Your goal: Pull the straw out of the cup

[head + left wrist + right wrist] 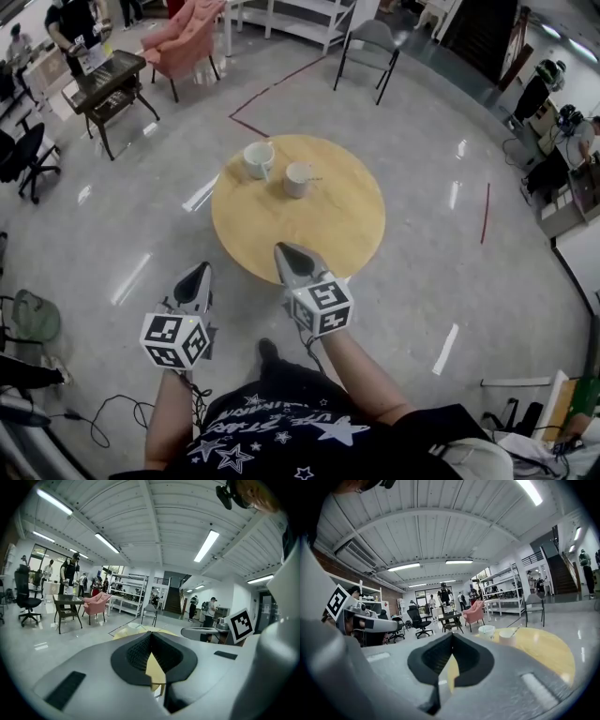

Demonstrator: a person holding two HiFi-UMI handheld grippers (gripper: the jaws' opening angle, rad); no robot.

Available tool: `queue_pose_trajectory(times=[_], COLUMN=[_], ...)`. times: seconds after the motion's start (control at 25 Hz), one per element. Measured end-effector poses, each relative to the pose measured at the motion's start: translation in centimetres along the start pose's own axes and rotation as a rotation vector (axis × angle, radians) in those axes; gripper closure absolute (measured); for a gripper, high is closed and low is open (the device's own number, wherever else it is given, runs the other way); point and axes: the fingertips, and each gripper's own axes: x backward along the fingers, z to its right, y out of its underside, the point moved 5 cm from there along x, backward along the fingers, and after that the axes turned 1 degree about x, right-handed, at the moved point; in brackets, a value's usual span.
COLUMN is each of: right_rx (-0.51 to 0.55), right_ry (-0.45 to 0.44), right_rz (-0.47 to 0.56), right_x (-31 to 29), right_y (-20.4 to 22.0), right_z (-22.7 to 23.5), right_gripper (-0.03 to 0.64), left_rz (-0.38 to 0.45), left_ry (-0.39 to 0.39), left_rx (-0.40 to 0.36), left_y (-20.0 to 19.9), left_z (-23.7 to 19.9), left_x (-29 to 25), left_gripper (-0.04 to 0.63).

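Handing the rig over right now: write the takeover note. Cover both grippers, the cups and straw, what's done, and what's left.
Left gripper: shut, empty, short of the table.
Right gripper: shut, empty, tip over the table's near edge.
Things: two cups on the table's far side. The straw leans out of the right-hand cup; the other cup stands beside it.
Done: nothing yet, the straw is still in its cup.
Left: reach in, open a gripper, grip the straw, pull it out.
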Motion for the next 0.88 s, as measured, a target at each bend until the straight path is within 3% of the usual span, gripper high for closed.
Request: queue_pose_trajectory(times=[0.36,0.64,0.88], right_rx=[-0.017,-0.062,-0.089], right_ry=[-0.011,-0.007,0.007], right_rz=[0.015,-0.006,-0.022], right_x=[-5.5,-7.4,-9.3], right_y=[-1.7,-1.0,-0.9], right_z=[6.0,7.2,7.9], right_gripper=[0.617,0.617,0.617], left_rz=[0.041,0.013,0.0], left_ry=[-0.036,-0.059,-0.028], left_rx=[0.073,0.068,0.057], left_y=[-2.4,-2.3,-3.4], left_z=[-2.3,-4.2,-6.1], left_x=[-5.8,-6.8,-9.9], left_gripper=[0.589,0.589,0.589])
